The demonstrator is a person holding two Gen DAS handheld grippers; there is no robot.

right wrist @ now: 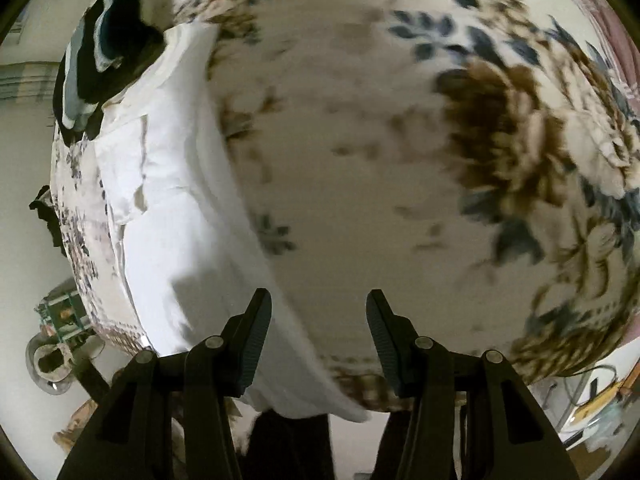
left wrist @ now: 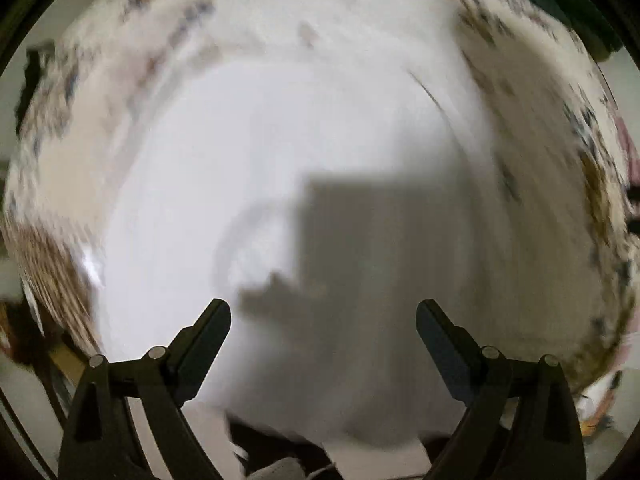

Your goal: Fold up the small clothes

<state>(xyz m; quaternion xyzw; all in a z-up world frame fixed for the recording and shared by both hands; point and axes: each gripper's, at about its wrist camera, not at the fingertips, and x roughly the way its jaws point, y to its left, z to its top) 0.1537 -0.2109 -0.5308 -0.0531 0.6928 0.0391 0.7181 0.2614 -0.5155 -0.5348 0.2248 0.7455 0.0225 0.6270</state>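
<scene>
A white garment (left wrist: 280, 160) lies spread on the flowered cover (left wrist: 560, 80) and fills the middle of the blurred left wrist view. My left gripper (left wrist: 324, 312) hangs straight above it, jaws wide apart and nothing between them; its shadow falls on the cloth. In the right wrist view the same white garment (right wrist: 172, 184) stretches along the left part of the flowered cover (right wrist: 380, 160). My right gripper (right wrist: 318, 308) hovers over the garment's near right edge. Its jaws stand partly apart and the pads press on nothing.
A heap of dark and striped clothes (right wrist: 108, 40) sits at the far end beyond the white garment. The surface's near edge runs just below both grippers. On the floor to the left stand a green crate (right wrist: 60, 316) and other small items.
</scene>
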